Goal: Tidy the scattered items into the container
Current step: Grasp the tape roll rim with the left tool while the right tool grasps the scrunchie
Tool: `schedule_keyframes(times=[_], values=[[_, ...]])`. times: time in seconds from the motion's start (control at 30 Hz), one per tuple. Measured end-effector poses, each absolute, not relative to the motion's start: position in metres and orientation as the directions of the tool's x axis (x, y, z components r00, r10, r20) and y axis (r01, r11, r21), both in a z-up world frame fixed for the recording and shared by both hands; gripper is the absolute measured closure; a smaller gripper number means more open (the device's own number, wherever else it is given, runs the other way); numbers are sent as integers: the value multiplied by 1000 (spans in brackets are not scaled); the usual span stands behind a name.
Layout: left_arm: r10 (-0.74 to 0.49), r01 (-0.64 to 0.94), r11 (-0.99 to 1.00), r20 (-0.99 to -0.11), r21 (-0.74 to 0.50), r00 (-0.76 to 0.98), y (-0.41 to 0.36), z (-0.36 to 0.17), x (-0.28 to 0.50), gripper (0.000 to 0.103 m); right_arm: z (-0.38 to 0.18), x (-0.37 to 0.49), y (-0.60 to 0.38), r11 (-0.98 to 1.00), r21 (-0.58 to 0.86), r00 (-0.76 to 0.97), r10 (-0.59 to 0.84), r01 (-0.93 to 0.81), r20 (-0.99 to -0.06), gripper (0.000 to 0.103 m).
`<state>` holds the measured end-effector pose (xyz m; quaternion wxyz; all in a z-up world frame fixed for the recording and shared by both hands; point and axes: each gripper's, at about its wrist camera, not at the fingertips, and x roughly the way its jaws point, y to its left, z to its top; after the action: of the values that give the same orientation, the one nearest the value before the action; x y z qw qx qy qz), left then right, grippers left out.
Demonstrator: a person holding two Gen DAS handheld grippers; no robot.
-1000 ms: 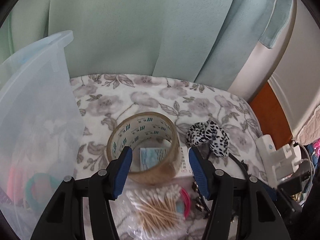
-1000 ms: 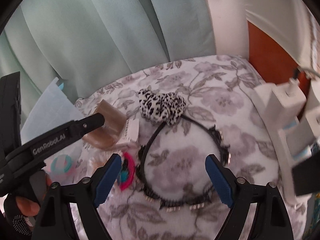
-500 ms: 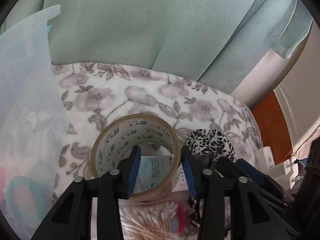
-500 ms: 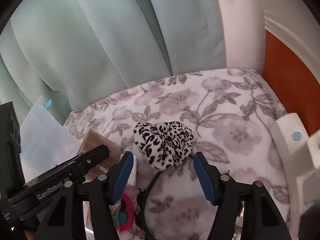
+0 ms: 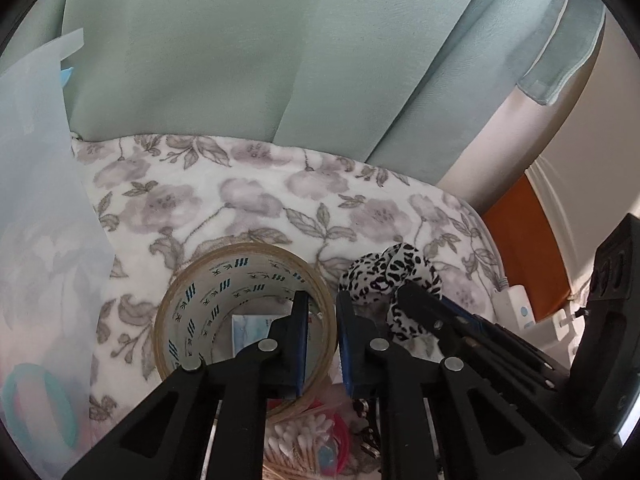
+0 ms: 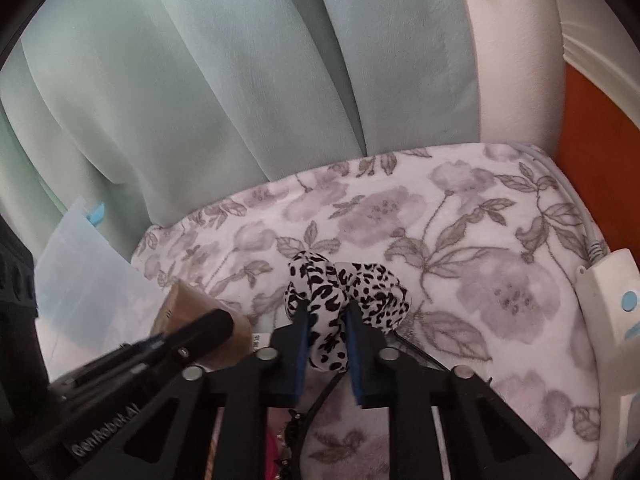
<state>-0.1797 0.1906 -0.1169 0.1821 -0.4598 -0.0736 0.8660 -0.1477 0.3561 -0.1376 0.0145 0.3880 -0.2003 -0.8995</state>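
Observation:
A roll of brown packing tape (image 5: 208, 300) stands tilted on the floral cloth. My left gripper (image 5: 322, 304) is shut on the roll's right wall, one finger inside the hole and one outside. Just to its right lies a black-and-white leopard scrunchie (image 6: 360, 284), and my right gripper (image 6: 326, 312) is shut on its near loop. The translucent container (image 5: 36, 208) stands at the far left, with a teal ring (image 5: 24, 408) showing through its wall. In the right wrist view the tape roll (image 6: 188, 308) sits behind the left gripper's finger (image 6: 200, 332).
A bag of cotton swabs (image 5: 296, 444) and a pink item (image 5: 342, 438) lie under the left gripper. A thin black headband (image 6: 416, 350) runs under the scrunchie. A white power strip (image 6: 612, 312) lies at the cloth's right edge. Green curtains (image 6: 240, 80) hang close behind.
Both grippers moved forward and closed. The left one went from open around the tape roll to pinching its wall. The right one closed on the scrunchie.

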Motion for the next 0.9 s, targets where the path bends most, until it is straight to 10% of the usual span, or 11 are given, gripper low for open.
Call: schedule_keyframes(times=[0.9], values=[[482, -329, -875, -581, -355, -656, 153, 62, -45, 89, 29, -4, 332, -866, 491, -858, -180, -93, -480, 90]])
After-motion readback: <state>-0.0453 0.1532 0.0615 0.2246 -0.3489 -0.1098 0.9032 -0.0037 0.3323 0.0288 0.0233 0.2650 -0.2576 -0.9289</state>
